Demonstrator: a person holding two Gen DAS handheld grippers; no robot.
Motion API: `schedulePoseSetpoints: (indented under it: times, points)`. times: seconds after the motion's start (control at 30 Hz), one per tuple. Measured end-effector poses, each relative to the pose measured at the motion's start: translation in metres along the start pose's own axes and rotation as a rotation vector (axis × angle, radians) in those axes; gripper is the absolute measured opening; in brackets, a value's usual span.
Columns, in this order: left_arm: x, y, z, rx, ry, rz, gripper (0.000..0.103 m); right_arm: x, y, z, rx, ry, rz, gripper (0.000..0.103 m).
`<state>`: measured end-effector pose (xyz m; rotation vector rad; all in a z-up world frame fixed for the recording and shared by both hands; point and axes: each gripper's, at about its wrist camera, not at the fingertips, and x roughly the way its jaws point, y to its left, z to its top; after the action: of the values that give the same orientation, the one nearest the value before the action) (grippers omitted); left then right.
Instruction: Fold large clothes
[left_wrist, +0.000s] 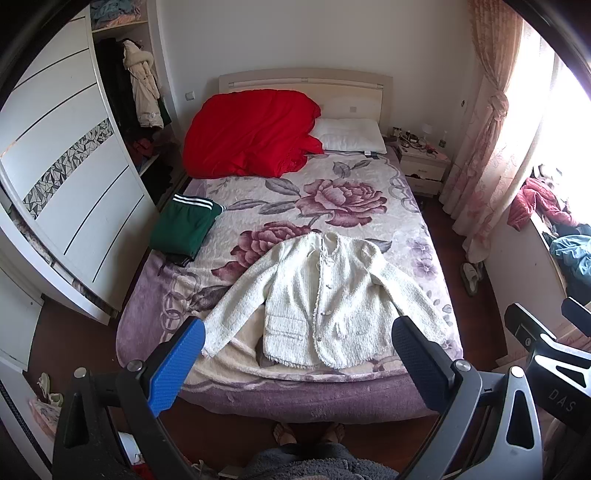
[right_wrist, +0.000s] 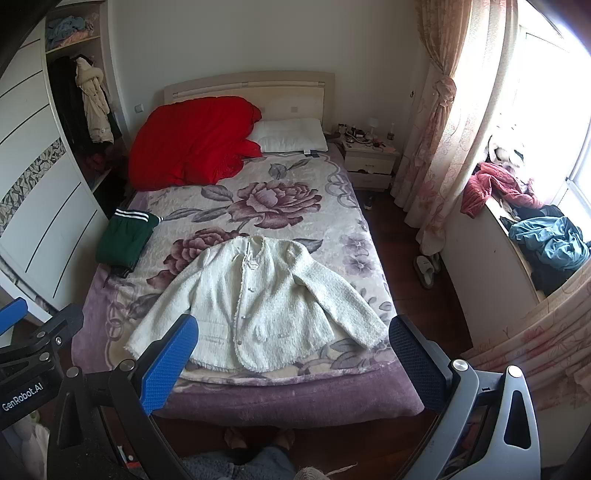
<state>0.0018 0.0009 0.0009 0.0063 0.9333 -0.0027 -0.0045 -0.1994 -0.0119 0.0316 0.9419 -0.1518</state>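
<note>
A white fuzzy jacket (left_wrist: 325, 295) lies flat, front up and sleeves spread, on the near half of the bed (left_wrist: 369, 192); it also shows in the right wrist view (right_wrist: 258, 306). My left gripper (left_wrist: 297, 332) is open and empty, held above the foot of the bed short of the jacket's hem. My right gripper (right_wrist: 293, 328) is open and empty at the same height, to the right; its body shows in the left wrist view (left_wrist: 535, 332). A folded green garment with white stripes (left_wrist: 184, 227) sits on the bed's left edge.
A red duvet (left_wrist: 251, 133) and a white pillow (left_wrist: 351, 134) lie at the headboard. A white wardrobe (left_wrist: 66, 192) stands on the left. A nightstand (left_wrist: 424, 162), curtains (left_wrist: 491, 122) and a windowsill with piled clothes (right_wrist: 546, 243) are on the right. Slippers (right_wrist: 426, 269) lie on the floor.
</note>
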Motion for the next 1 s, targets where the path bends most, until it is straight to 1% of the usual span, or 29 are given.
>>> schedulePoseSetpoints:
  times: [0.13,0.43,0.6,0.7,0.8,0.93,0.97,1.0]
  points:
    - [-0.001,0.001,-0.001,-0.003,-0.003,-0.002,0.103,0.003,0.005,0.006,-0.001,0.000,0.001,0.103]
    - [0.001,0.001,-0.003,0.005,0.008,0.001,0.103,0.003,0.004,0.003,0.001,-0.003,0.001,0.103]
    - [0.003,-0.002,-0.003,0.006,0.037,0.003,0.103,0.003,0.005,0.004,0.001,-0.005,0.001,0.103]
    - [0.004,-0.002,-0.003,0.005,0.032,0.000,0.103,0.002,0.007,0.006,0.001,-0.005,0.000,0.103]
    - [0.004,-0.004,-0.002,0.005,0.006,-0.002,0.103,0.002,0.005,0.004,0.002,-0.005,0.001,0.103]
    - [0.003,-0.001,0.002,0.003,0.006,-0.003,0.103,0.002,0.003,0.000,0.001,-0.007,0.000,0.103]
    - [0.003,-0.001,0.002,0.003,0.005,-0.004,0.103,0.002,0.006,0.002,0.001,-0.008,0.000,0.103]
    - [0.001,-0.002,0.001,0.004,0.005,-0.002,0.103,-0.003,0.009,0.017,0.000,-0.008,0.000,0.103]
